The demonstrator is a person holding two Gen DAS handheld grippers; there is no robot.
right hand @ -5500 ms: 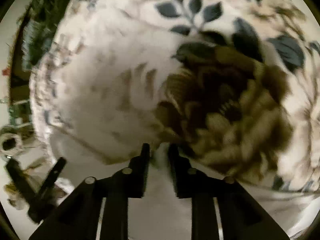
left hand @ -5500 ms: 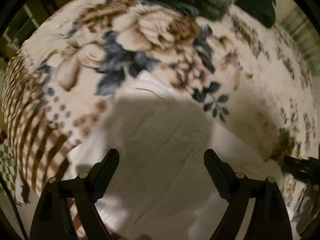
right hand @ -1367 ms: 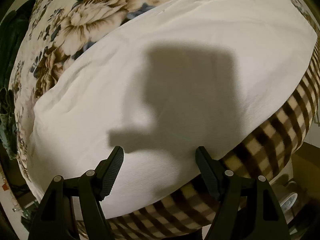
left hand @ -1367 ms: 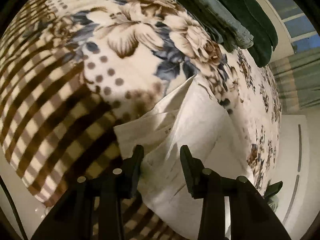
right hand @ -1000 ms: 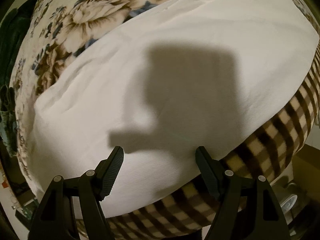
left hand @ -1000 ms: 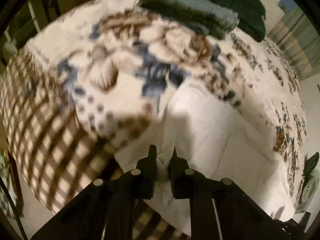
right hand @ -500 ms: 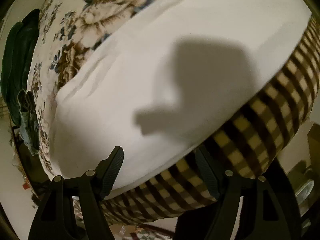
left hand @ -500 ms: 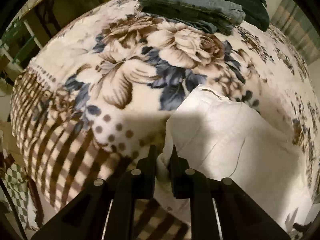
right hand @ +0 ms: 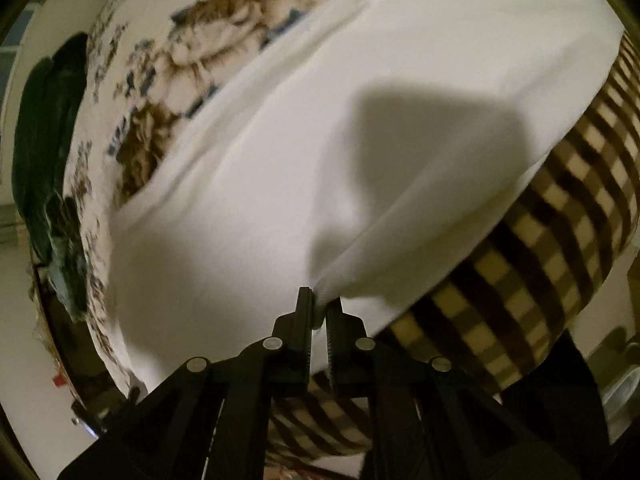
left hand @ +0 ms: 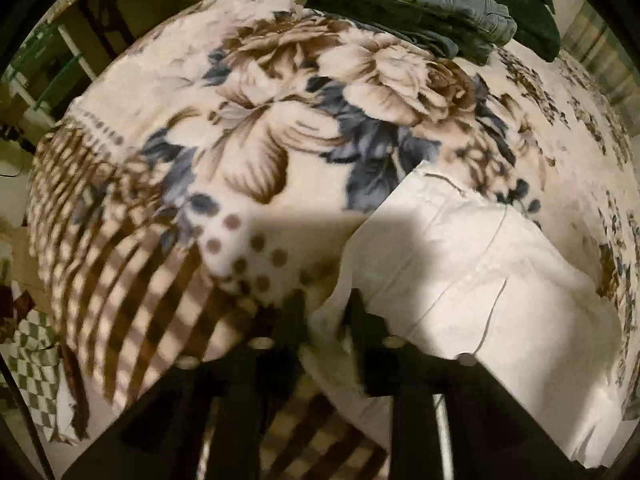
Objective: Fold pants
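White pants [left hand: 472, 280] lie flat on a floral blanket; in the right wrist view they [right hand: 280, 140] fill most of the frame. My left gripper [left hand: 326, 304] is shut on the near corner of the pants at the waist end, cloth bunched between its fingers. My right gripper [right hand: 319, 304] is shut on the near edge of the pants, where the cloth puckers into a fold line running up to the right.
The floral blanket [left hand: 280, 100] has a brown checked border [right hand: 560, 240] hanging over the near edge. Folded dark green and grey garments [left hand: 420, 4] are stacked at the far side. Furniture and floor lie beyond the blanket's left edge.
My right gripper went from open over the pants to shut on their near edge. My left gripper closed on the pants corner about a second ago and still holds it.
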